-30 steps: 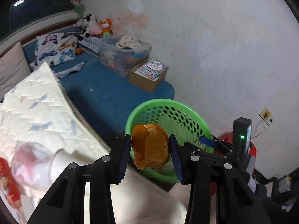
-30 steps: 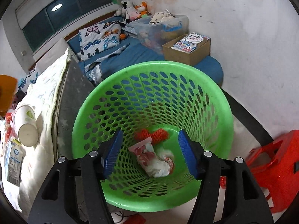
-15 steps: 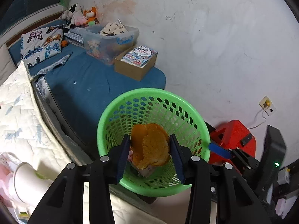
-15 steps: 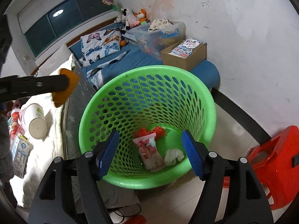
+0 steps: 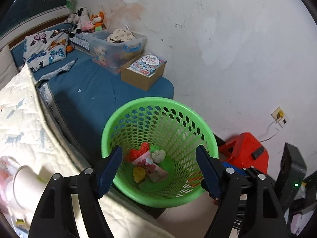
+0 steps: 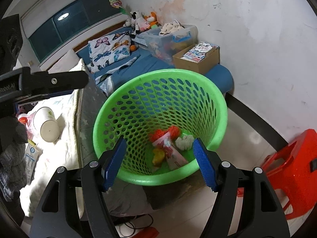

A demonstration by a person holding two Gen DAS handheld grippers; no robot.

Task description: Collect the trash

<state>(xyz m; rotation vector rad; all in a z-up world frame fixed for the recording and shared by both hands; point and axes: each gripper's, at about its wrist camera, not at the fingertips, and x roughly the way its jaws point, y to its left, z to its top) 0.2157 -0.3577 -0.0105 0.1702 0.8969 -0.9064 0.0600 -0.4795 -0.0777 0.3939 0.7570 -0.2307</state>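
A green perforated basket [image 5: 158, 103] stands on the floor beside the bed. Inside it lie a red net [image 5: 138, 152], a pink wrapper [image 5: 152, 166], a white wad [image 5: 158, 154] and an orange peel [image 5: 139, 173]. My left gripper [image 5: 158, 148] hangs over the basket with its jaws opening and nothing between them. My right gripper [image 6: 159, 140] is open and bare over the same basket [image 6: 158, 73], where the peel [image 6: 158, 157] also shows. One of the left gripper's fingers [image 6: 59, 82] crosses the upper left of the right wrist view. A paper cup [image 6: 48, 123] and a carton [image 6: 31, 158] lie on the quilt.
A red plastic stool [image 6: 293, 170] stands right of the basket. A cardboard box [image 5: 142, 73] and a clear storage bin [image 5: 118, 47] sit on the blue mattress by the white wall. A gloved hand [image 6: 11, 148] is at the left edge. Cables lie on the floor.
The left gripper carried the orange peel over the basket, then opened, and the peel now lies in the bottom. The right gripper drew back a little and its jaws widened.
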